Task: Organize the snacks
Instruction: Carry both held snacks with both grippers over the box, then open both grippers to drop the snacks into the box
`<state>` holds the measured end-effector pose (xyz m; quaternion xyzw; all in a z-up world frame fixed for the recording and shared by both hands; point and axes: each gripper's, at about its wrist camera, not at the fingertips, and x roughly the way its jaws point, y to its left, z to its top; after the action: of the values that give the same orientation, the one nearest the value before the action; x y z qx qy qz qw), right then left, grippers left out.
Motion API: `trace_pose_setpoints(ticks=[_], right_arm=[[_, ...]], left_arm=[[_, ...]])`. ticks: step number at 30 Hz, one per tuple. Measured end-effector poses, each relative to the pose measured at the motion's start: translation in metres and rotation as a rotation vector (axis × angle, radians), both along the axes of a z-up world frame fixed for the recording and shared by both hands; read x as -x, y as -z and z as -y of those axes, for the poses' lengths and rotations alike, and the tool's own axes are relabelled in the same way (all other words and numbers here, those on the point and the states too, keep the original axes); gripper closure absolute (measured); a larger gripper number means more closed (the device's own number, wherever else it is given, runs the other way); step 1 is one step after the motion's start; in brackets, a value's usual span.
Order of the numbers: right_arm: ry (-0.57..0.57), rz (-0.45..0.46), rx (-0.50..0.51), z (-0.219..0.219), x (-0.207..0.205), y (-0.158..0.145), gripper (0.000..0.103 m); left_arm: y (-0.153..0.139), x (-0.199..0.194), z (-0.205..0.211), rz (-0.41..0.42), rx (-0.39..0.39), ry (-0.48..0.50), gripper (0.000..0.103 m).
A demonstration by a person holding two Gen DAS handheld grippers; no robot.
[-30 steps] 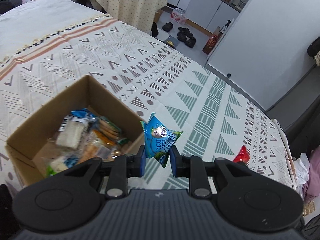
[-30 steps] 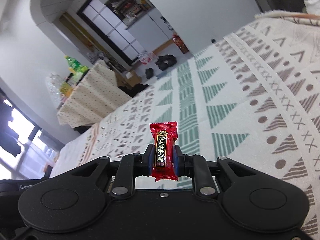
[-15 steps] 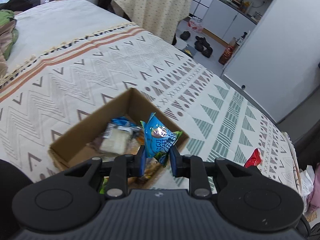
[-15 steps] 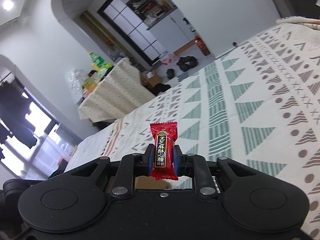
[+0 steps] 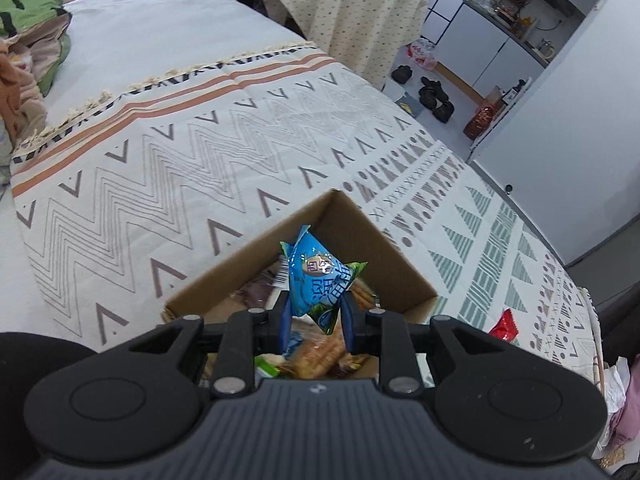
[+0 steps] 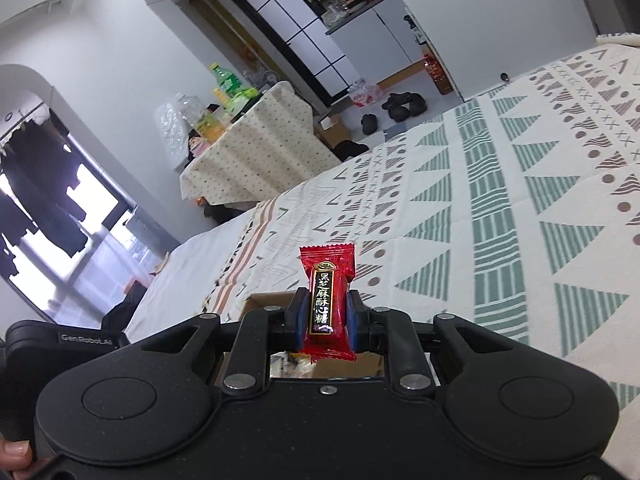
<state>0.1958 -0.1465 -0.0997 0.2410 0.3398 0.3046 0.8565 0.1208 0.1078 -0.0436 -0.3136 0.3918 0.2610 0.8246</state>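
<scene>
My left gripper [image 5: 314, 312] is shut on a blue snack packet [image 5: 316, 280] and holds it above an open cardboard box [image 5: 360, 232] with several wrapped snacks inside. The box sits on the patterned bedspread [image 5: 192, 168]. A red wrapped snack [image 5: 505, 325] lies on the spread to the box's right. In the right wrist view my right gripper [image 6: 325, 320] is shut on an upright red candy bar [image 6: 327, 300] with gold lettering. The cardboard box's rim [image 6: 264, 301] shows just below and behind its fingers.
A table with a dotted cloth [image 5: 352, 12] and bottles stands past the bed's far edge. Shoes [image 5: 434, 94] lie on the floor near white cabinets. Piled clothes [image 5: 24, 40] sit at the bed's far left. A person's fingertip [image 6: 14, 450] grips the handle in the right wrist view.
Both grippers have travelled toward the box with their snacks. The box has slid from the left of the left wrist view to under the blue packet, and its rim has entered the right wrist view.
</scene>
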Motion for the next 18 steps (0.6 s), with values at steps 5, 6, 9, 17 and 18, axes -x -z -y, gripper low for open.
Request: trace_pose_setpoints(ticks=[5,6,9,17,18], right_arm=[[-0.005,0.0,0.01,-0.016,0.008,0.0,0.084],[-0.008,0.0,0.012,-0.018,0.009,0.0,0.084],[-0.022,0.002,0.015,-0.027,0.012,0.0,0.084],[-0.093,0.011,0.024,-0.052,0.024,-0.002,0.084],[-0.099,0.007,0.025,-0.055,0.025,-0.001,0.084]], left_arm=[[0.008,0.005,-0.013,-0.016,0.032,-0.016,0.077],[0.009,0.006,-0.015,-0.021,0.034,-0.019,0.075],[0.012,0.005,-0.021,-0.045,0.062,-0.017,0.064],[0.004,0.012,-0.036,-0.017,0.087,-0.033,0.052],[0.003,0.014,-0.039,-0.014,0.087,-0.043,0.05]])
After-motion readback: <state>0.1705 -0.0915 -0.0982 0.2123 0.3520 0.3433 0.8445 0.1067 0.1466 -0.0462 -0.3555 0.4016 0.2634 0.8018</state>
